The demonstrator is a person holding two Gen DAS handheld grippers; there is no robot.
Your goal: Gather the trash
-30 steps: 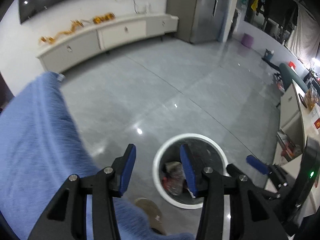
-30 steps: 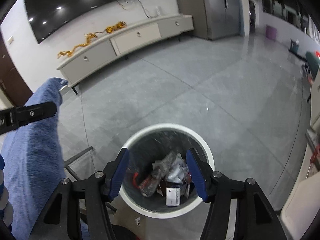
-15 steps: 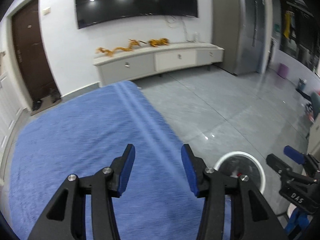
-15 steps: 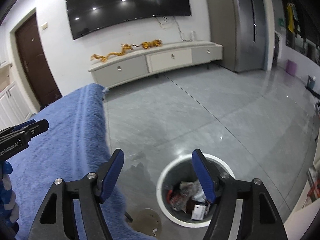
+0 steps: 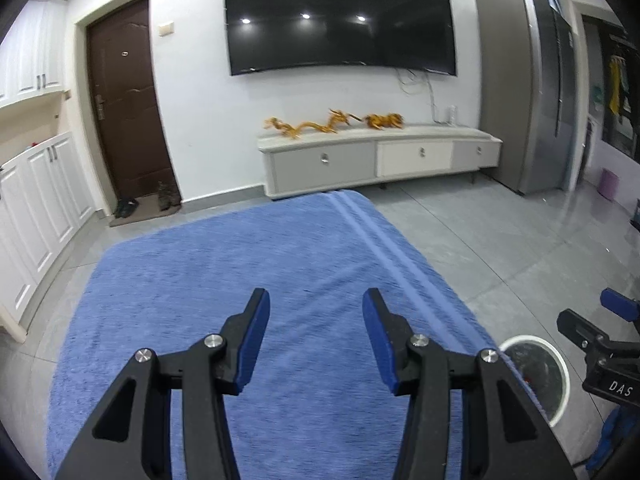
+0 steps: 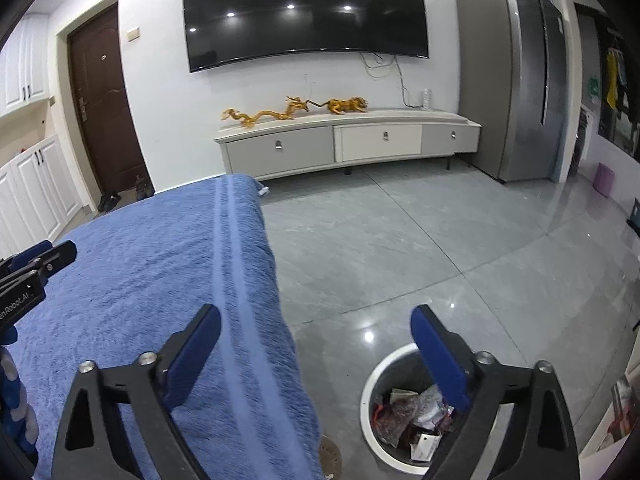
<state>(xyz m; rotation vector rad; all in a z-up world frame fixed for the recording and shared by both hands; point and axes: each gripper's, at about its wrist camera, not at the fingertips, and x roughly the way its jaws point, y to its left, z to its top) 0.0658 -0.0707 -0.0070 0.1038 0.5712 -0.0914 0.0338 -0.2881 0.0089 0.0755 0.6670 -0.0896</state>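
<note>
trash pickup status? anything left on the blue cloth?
Done: the bin on the floor already holds wrappers. In hand: nothing; the left gripper and right gripper are both open and empty. Left: no loose trash shows on the visible part of the blue cloth, so collection looks finished or close to it; areas outside both views can't be checked.

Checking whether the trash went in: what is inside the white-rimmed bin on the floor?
The bin holds crumpled wrappers and a small white box. The right gripper finger hides part of it; deeper layers are covered.
</note>
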